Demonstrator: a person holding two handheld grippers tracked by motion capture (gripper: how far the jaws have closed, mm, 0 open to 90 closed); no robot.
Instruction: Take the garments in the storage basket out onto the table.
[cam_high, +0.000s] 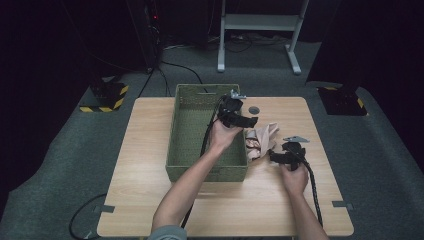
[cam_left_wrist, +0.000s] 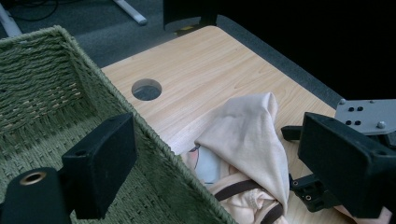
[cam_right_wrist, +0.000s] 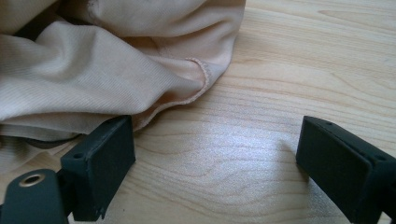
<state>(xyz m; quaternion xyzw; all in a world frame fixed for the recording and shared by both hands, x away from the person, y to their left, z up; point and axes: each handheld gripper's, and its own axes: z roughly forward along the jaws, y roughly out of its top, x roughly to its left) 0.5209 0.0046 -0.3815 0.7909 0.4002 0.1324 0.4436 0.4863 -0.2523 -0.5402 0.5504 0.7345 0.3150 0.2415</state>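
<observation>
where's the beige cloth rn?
In the high view the crumpled beige cloth lies on the light wooden table, just right of the green woven basket, between it and the right gripper.

A soft, finely ribbed, matt beige cloth garment (cam_right_wrist: 107, 70) is seen on a smooth, faintly sheened light wood-grain tabletop (cam_right_wrist: 289, 60); a coarse green woven-cord basket (cam_left_wrist: 51, 93) is noted.

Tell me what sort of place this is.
Probably a lab or recording studio: black curtains all round, hazard-taped stand bases on grey carpet, and a lone wooden table holding a basket.
</observation>
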